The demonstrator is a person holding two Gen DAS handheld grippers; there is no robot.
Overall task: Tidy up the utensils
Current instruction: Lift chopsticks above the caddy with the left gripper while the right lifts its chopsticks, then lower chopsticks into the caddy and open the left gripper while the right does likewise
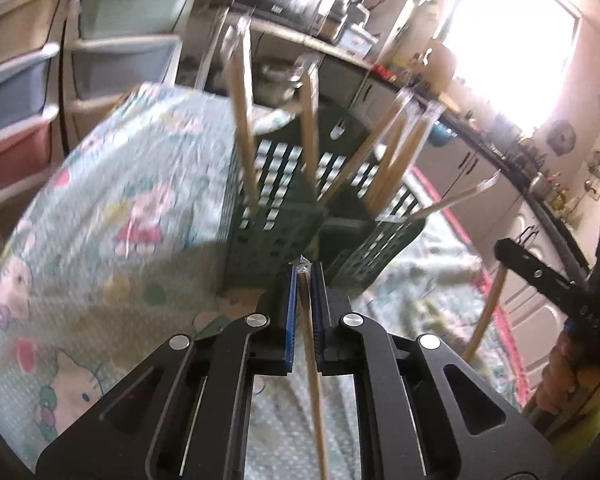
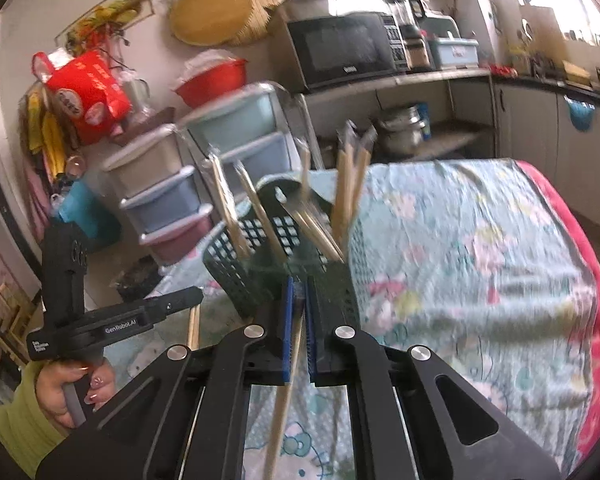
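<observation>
Left gripper: black frame, blue ribbed pads, nearest the lens in the left wrist view. Jaws drawn together and clamped on one wrapped chopstick pair, which runs from the pad tips back down under the camera and out of the bottom edge. Clear wrapper end shows crumpled at the pad tips.

Right gripper: same build, nearest the lens in the right wrist view. Jaws together, clamped on a second wrapped chopstick pair, which slants down and to the left between the pads and leaves at the bottom edge.

Dark green perforated utensil basket: stands on the table just ahead of both grippers, divided into compartments. Holds several wrapped chopsticks upright or leaning outward, clear wrapper tops above the rim; exact count blurred.

Table cover: pale green cloth with cartoon cat print, red-pink border on the far side in the right wrist view.

Person's hand: green sleeve, grips the left gripper's handle at lower left of the right wrist view.

Background: stacked plastic drawer units, black microwave on a counter, red basin, steel pot, bright window.
</observation>
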